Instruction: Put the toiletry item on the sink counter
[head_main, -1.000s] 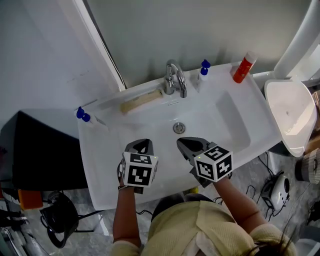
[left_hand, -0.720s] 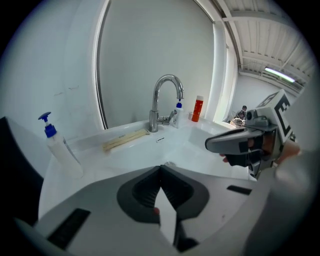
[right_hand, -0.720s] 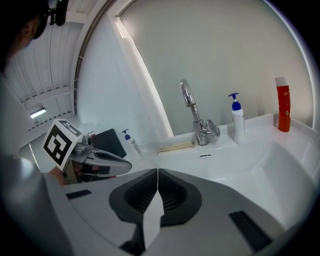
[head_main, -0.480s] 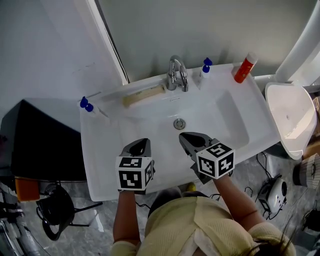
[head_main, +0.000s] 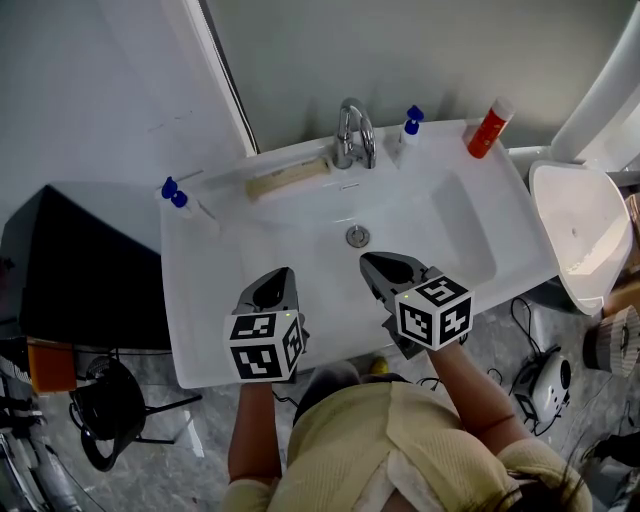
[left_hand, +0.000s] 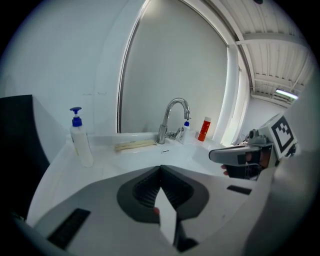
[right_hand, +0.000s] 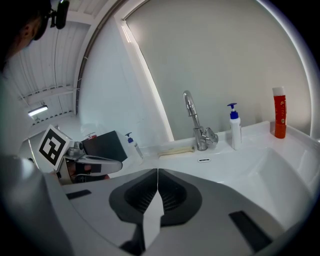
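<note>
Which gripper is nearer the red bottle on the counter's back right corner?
Right. The right gripper hovers over the sink front, right of centre, on the side of the red bottle; the left gripper hovers further left.

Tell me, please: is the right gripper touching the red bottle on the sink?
Apart. The head view shows the right gripper above the front of the sink, and the red bottle standing at its back right corner, with bare white surface between them.

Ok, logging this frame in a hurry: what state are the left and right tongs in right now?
Left tongs: closed, holding nothing.
Right tongs: closed, holding nothing.
</note>
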